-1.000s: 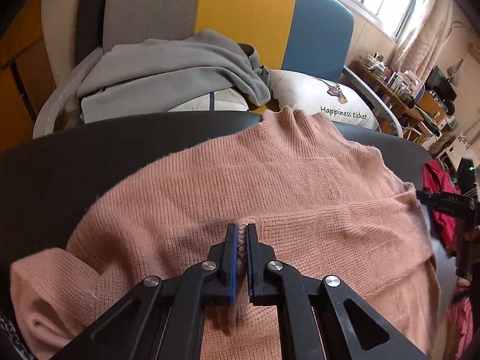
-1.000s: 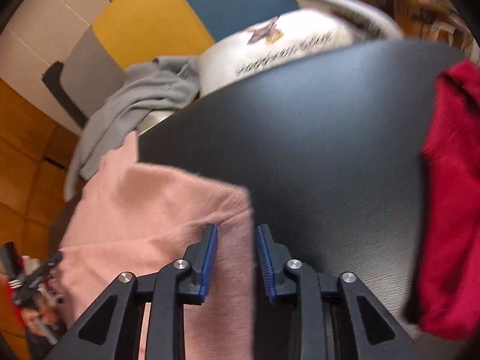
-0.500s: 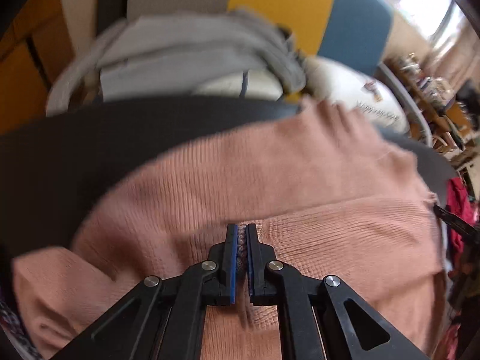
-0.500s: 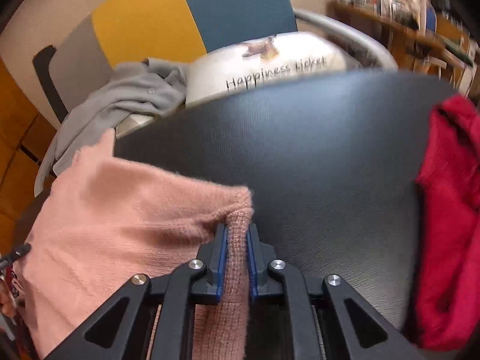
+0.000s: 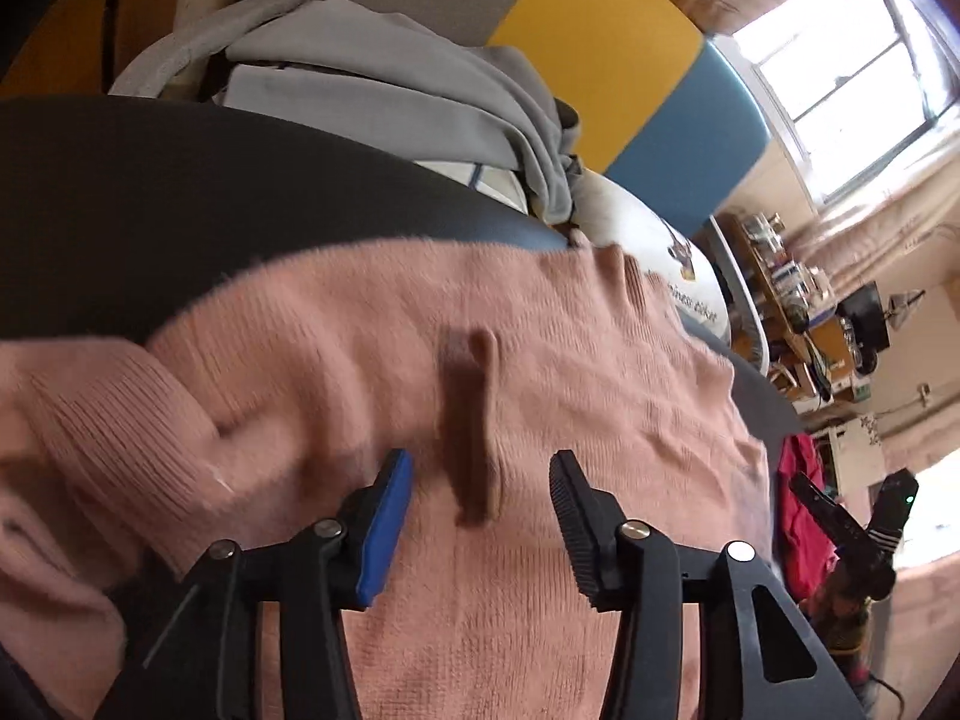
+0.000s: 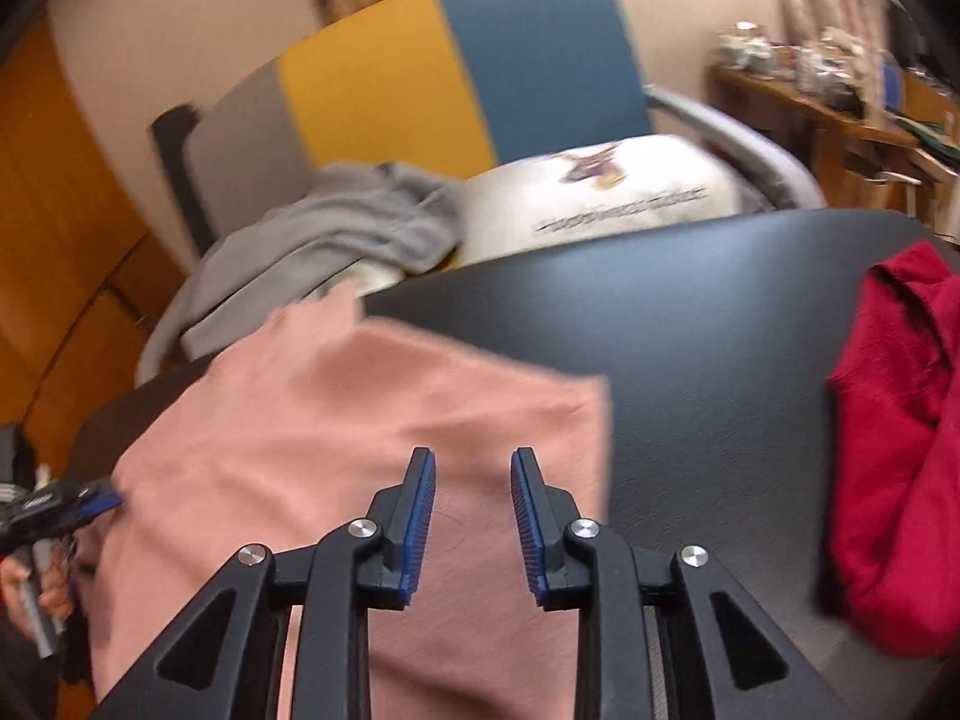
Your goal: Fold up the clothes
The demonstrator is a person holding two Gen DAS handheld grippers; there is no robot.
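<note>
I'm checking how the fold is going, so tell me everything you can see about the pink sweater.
The pink sweater is a soft ribbed knit lying flat on the black table, partly folded, collar toward the chair. A pinched ridge stands up between the open jaws of the left gripper, whose jaws have just been opening. A cuffed sleeve lies bunched at its left. The right gripper, jaws also just opening, hangs over its straight right edge without pressing it.

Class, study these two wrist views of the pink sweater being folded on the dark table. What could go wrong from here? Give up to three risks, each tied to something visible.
1. The left gripper has just opened, leaving a raised pinch ridge in the pink sweater; folding over it may set a crease.
2. The right gripper has also just opened; the sweater's loose corner could slip out of line.
3. The red garment lies close by on the table and might get snagged.
</note>
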